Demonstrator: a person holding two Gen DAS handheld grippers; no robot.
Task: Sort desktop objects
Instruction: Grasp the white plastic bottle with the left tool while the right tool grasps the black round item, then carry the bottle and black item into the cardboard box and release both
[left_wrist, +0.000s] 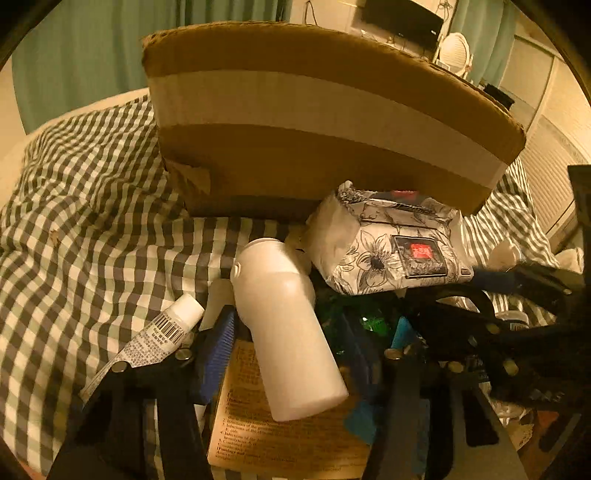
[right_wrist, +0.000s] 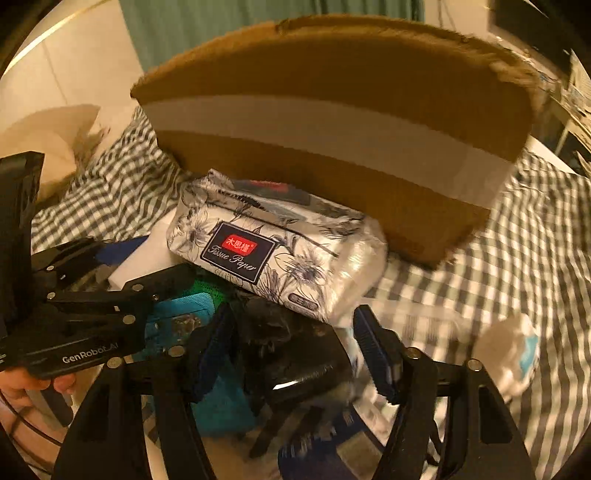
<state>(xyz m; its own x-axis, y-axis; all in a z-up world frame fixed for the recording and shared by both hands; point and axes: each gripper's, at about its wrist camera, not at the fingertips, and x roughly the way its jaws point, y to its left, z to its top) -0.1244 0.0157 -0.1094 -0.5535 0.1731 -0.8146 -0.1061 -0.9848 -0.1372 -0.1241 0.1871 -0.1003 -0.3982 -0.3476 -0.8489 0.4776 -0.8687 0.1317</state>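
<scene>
- Left tongs (left_wrist: 295, 354) straddle the white bottle (left_wrist: 288, 332); whether the pads press it cannot be told.
- Right tongs (right_wrist: 291, 354), half open, flank a black object (right_wrist: 295, 365), grip unclear.
- The pile sits unsorted on the bed (left_wrist: 92, 221) before the cardboard box (left_wrist: 314, 122); the tissue pack (right_wrist: 273, 251) leans against it.

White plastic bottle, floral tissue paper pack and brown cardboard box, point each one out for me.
White plastic bottle (left_wrist: 284, 332), left wrist view, middle of its body.
Floral tissue paper pack (right_wrist: 273, 254), right wrist view, its printed top face.
Brown cardboard box (right_wrist: 332, 74), right wrist view, upper side wall.
</scene>
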